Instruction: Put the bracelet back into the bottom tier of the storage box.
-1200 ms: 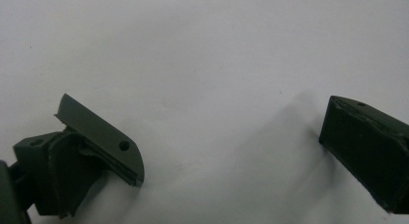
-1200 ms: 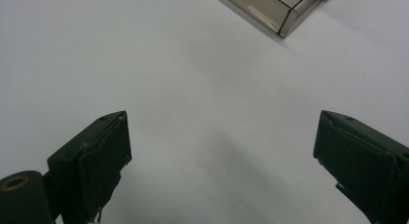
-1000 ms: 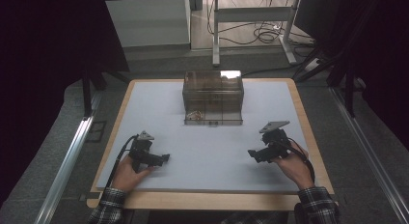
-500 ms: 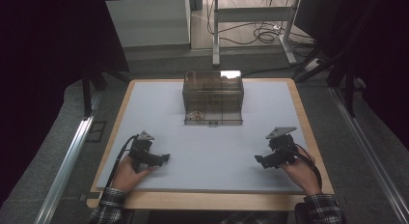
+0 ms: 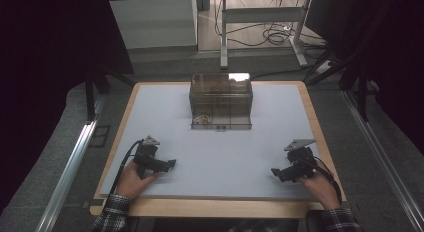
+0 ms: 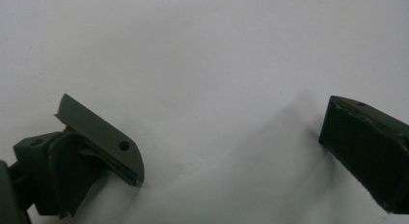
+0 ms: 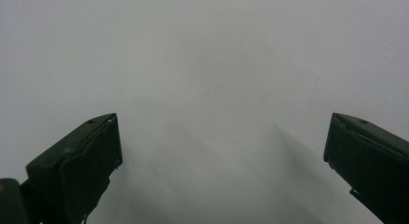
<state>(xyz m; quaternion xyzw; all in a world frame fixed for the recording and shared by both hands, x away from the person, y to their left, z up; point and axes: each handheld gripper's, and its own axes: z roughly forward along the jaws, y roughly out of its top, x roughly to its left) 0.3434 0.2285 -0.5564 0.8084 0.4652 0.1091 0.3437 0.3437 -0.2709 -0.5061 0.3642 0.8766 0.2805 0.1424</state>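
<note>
clear box [image 5: 221, 98] beyond both wide-jawed grippers

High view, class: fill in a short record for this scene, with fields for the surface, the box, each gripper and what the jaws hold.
surface: pale mat on a wooden-edged table
box: clear box, far middle of mat, small things inside, too small to name
left gripper: near left, jaws open, nothing held
right gripper: near right, jaws open, nothing held
</note>
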